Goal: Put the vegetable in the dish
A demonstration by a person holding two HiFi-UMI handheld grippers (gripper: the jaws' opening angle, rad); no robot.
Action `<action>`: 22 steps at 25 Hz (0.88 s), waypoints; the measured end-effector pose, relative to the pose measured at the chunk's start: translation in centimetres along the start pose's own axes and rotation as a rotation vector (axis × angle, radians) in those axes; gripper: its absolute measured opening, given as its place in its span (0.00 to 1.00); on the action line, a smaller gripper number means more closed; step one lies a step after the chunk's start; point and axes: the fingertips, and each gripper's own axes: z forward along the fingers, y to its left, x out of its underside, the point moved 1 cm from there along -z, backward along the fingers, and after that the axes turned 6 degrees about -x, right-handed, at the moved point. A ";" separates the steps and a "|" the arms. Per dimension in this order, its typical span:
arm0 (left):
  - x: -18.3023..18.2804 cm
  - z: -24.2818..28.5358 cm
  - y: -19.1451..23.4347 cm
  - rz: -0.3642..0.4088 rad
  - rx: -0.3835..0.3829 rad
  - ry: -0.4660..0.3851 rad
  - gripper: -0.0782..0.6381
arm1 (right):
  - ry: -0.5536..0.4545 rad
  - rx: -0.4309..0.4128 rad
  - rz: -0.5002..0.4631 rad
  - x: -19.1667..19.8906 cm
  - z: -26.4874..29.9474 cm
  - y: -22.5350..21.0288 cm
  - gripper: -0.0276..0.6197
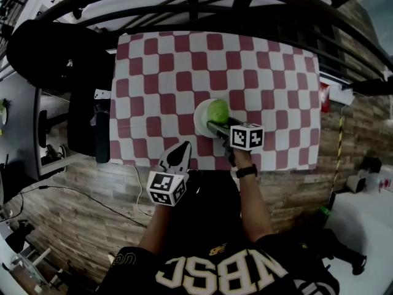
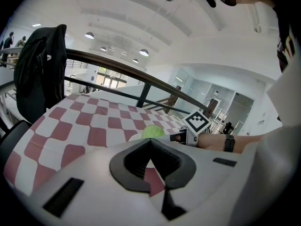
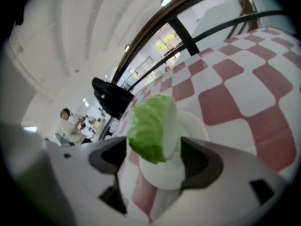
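Note:
A green leafy vegetable (image 1: 217, 110) sits over a small white dish (image 1: 199, 118) near the front edge of the red-and-white checked table. My right gripper (image 1: 216, 120) reaches in from the front. In the right gripper view the vegetable (image 3: 150, 128) stands between the pads of the right gripper (image 3: 155, 146), above the dish (image 3: 195, 126), and the jaws stand wide around it. My left gripper (image 1: 184, 147) hangs at the table's front edge, left of the dish, jaws together and empty. In the left gripper view, the left gripper (image 2: 150, 142) points toward the vegetable (image 2: 153, 132).
The checked cloth (image 1: 159, 72) covers the whole table. A black chair with a dark jacket (image 1: 55, 54) stands off the left side. A dark railing (image 1: 196, 5) runs behind the far edge. My right forearm with a wristwatch (image 1: 247, 171) crosses the front edge.

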 end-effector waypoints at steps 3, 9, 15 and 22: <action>0.1 0.2 -0.3 0.005 0.008 0.006 0.13 | -0.166 -0.117 0.100 -1.1 -1.2 0.5 0.52; 0.2 0.6 -0.7 0.013 0.023 0.015 0.13 | -0.269 -0.130 0.221 -0.6 -3.0 -0.4 0.42; 0.5 0.6 -0.9 0.012 0.030 0.024 0.13 | -0.328 -0.185 0.399 0.1 -4.0 -1.0 0.41; 0.9 0.7 -1.1 0.005 0.039 0.030 0.13 | -0.164 -0.182 0.506 3.3 0.2 1.3 0.41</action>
